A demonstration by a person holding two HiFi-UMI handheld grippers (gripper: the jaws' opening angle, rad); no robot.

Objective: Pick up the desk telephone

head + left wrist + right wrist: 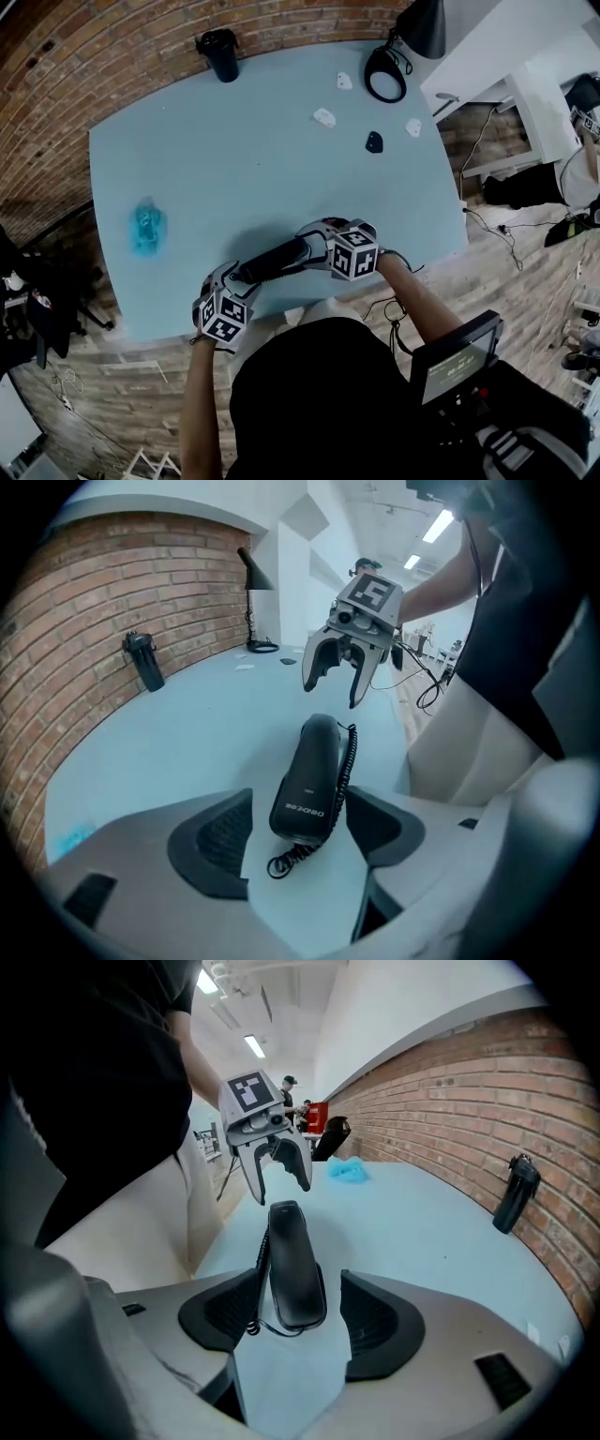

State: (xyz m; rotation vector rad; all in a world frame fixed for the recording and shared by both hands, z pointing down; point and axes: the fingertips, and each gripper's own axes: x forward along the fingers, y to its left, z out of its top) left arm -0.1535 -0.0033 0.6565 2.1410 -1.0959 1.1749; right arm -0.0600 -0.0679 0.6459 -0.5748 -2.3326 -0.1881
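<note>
- Black telephone [272, 260] lies on the pale blue table [234, 141], near your edge.
- Your left gripper [295, 832] and right gripper [298, 1321] are both spread, one end of the telephone between each, not pinched.

Pale blue table [281, 187]. Lying on it:
- black telephone [278, 260], lower centre, near the table's bottom edge
- crumpled blue item [146, 228], left
- black cup [218, 54], top
- lamp base [385, 73], upper right
- three small white pieces [324, 117] and one dark piece [374, 142], below the lamp base

Left tool [280, 1188], right tool [335, 691] face each other; jaws apart.
</note>
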